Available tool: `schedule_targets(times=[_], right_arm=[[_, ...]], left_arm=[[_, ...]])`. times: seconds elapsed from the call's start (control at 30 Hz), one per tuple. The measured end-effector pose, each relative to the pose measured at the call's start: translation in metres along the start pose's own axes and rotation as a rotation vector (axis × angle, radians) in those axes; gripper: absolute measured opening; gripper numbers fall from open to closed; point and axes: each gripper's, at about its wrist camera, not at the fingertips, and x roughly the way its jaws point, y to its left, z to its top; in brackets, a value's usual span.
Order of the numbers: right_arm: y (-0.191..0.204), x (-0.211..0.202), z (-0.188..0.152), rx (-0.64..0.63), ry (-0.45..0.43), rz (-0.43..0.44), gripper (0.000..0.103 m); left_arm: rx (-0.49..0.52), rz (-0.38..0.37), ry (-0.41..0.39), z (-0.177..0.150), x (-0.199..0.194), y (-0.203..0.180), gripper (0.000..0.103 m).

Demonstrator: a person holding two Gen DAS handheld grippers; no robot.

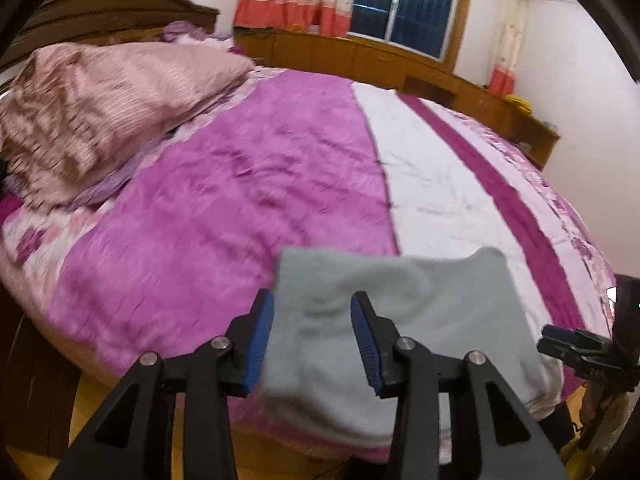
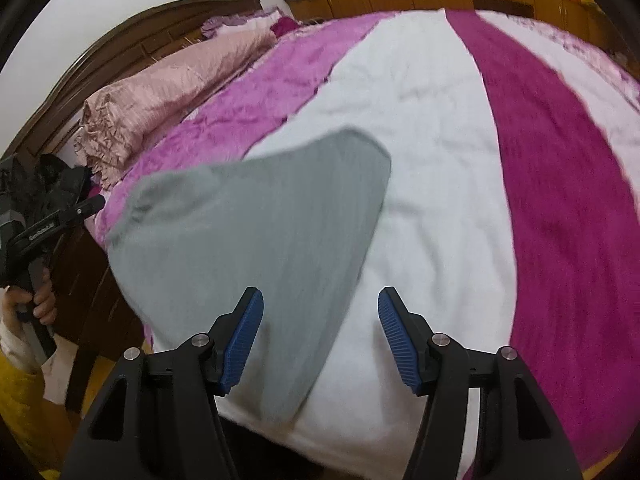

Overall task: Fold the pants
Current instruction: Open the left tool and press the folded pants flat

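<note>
The grey pants (image 1: 440, 308) lie folded into a compact bundle at the near edge of the bed, across the pink and white parts of the cover. My left gripper (image 1: 312, 304) hovers just over their left part, jaws open, the blue pads clear of the cloth. In the right wrist view the same pants (image 2: 260, 220) spread out ahead. My right gripper (image 2: 320, 296) stands open above their right edge and the white cover, holding nothing. A hand holds the left gripper (image 2: 52, 208) at the far left there.
The bed cover (image 1: 240, 200) has pink, white and magenta stripes. A pinkish pillow (image 1: 100, 100) and wooden headboard (image 1: 112, 4) are at the far left. A low wooden cabinet (image 1: 360, 56) runs under the window (image 1: 404, 4) behind the bed. Yellow floor shows below the bed edge.
</note>
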Motion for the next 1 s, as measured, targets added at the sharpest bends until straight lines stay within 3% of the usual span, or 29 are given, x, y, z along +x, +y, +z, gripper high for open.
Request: schedule_targets(times=[0.23,0.37,0.47,0.7,1.0], right_arm=[[0.005,0.025,0.040,-0.039,-0.029,-0.002,0.041],[0.005,0.060,0.053,-0.060,0.015,-0.038,0.041],[0.000,0.081,0.054,-0.049,0.051,-0.051,0.041],[0.003,0.078,0.049,-0.040,0.043,-0.071,0.041],[0.007,0.027,0.016,0.043,0.060,0.051,0.041]], left_arm=[[0.024,-0.027,0.071,0.018,0.065,-0.020,0.033],[-0.004,0.024,0.142,0.015,0.098,-0.004,0.027],[-0.045,0.000,0.178,0.008,0.112,0.011,0.024],[-0.044,-0.012,0.173,0.009,0.097,0.012,0.024],[-0.016,-0.046,0.153,-0.010,0.029,0.002,0.024]])
